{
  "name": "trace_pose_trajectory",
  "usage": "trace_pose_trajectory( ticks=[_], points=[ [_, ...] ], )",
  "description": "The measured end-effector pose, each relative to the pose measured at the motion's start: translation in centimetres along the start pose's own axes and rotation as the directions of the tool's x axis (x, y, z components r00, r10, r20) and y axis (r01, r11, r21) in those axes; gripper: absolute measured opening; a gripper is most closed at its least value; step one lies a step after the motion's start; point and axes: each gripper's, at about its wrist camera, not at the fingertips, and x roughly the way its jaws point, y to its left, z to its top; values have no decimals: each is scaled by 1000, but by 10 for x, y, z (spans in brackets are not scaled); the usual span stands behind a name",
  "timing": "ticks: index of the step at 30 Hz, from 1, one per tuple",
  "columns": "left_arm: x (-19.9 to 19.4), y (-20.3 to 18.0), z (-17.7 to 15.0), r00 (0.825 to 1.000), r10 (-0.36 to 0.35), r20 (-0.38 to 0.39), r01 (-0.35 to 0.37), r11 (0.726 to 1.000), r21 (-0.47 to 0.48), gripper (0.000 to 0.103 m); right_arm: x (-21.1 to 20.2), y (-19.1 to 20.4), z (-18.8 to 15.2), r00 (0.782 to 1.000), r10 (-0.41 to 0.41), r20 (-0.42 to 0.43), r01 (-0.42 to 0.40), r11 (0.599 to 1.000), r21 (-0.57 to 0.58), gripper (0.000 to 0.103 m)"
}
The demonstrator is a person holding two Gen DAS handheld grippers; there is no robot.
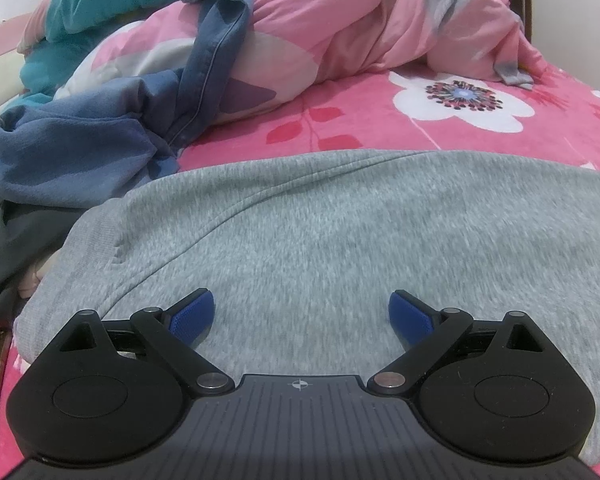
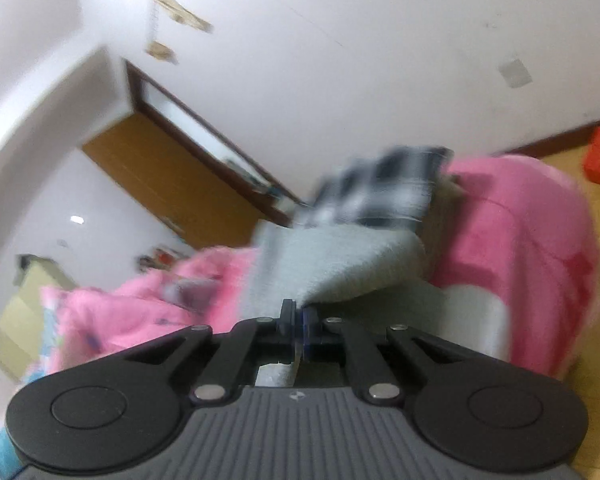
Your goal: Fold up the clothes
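Your left tongs [image 1: 301, 312] gaped wide over the grey sweatshirt [image 1: 340, 220] spread on the pink floral bed [image 1: 380, 128]; your right tongs [image 2: 296, 316] were clamped on a lifted fold of that sweatshirt [image 2: 340, 264]; a blue garment [image 1: 100, 140] lay crumpled beside it.

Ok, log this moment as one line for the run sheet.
stage: folding | left gripper: open, over grey sweatshirt on pink bedsheet | right gripper: shut on sweatshirt edge, lifted | view: blurred

Fuzzy grey knit sweatshirt [image 1: 340, 232]; smooth printed cotton sheet [image 1: 380, 128]; matt denim shirt [image 1: 100, 148]
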Motion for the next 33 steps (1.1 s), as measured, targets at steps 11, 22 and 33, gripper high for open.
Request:
trace_pose_trajectory(
  ticks=[11,22,33],
  points=[
    [1,2,0,1000,-9,2,9,1000,0,96,-4,-63,-11,997,-70,-19,72,982,176,9],
    [-15,13,-6,1000,17,26,-16,999,-42,96,-17,-48,-48,990,75,-118,-48,975,215,55],
    [-75,78,-36,993,57,106,-19,942,-335,96,-32,70,-95,979,159,-126,-177,973,-148,55]
  ],
)
